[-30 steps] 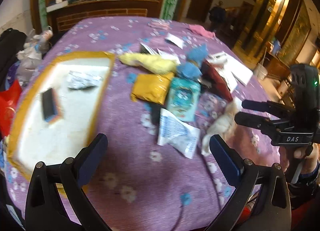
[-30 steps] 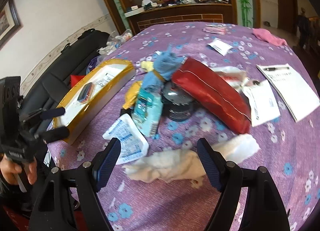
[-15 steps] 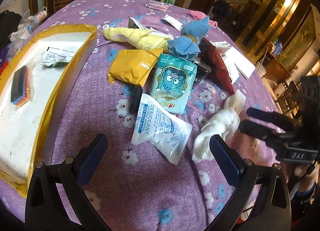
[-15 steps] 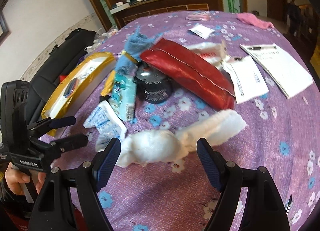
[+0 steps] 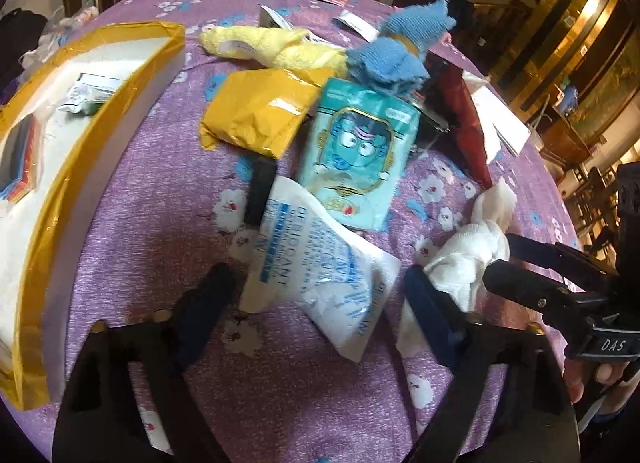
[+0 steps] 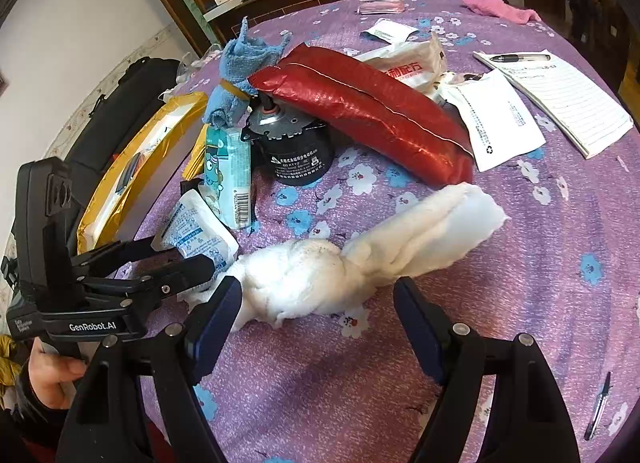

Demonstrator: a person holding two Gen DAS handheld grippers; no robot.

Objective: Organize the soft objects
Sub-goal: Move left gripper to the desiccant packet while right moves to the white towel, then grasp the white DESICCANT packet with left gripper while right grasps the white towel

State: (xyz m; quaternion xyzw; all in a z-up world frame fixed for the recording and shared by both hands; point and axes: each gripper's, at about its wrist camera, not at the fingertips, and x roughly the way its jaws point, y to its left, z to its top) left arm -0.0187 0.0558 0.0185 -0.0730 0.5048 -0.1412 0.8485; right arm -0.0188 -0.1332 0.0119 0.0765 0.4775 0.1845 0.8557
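A white desiccant pack (image 5: pixel 320 263) lies on the purple flowered cloth between the open jaws of my left gripper (image 5: pixel 316 295); it also shows in the right wrist view (image 6: pixel 196 235). A white knotted towel (image 6: pixel 360 259) lies just ahead of my open right gripper (image 6: pixel 320 307), its near end between the jaws; it also shows in the left wrist view (image 5: pixel 472 255). A yellow towel (image 5: pixel 272 47), a blue towel (image 5: pixel 396 51), a yellow pouch (image 5: pixel 256 111) and a teal tissue pack (image 5: pixel 356 155) lie further back.
A white tray with a gold rim (image 5: pixel 96 135) stands at the left with small items in it. A red bag (image 6: pixel 360 107), a black motor (image 6: pixel 292 147), papers and a notepad (image 6: pixel 560 99), a pink cloth (image 6: pixel 496 7) and a pen (image 6: pixel 598 407) are on the table.
Both grippers have moved forward and down toward the table. The left now straddles the desiccant pack; the right has closed in on the white towel. Both jaws stay open.
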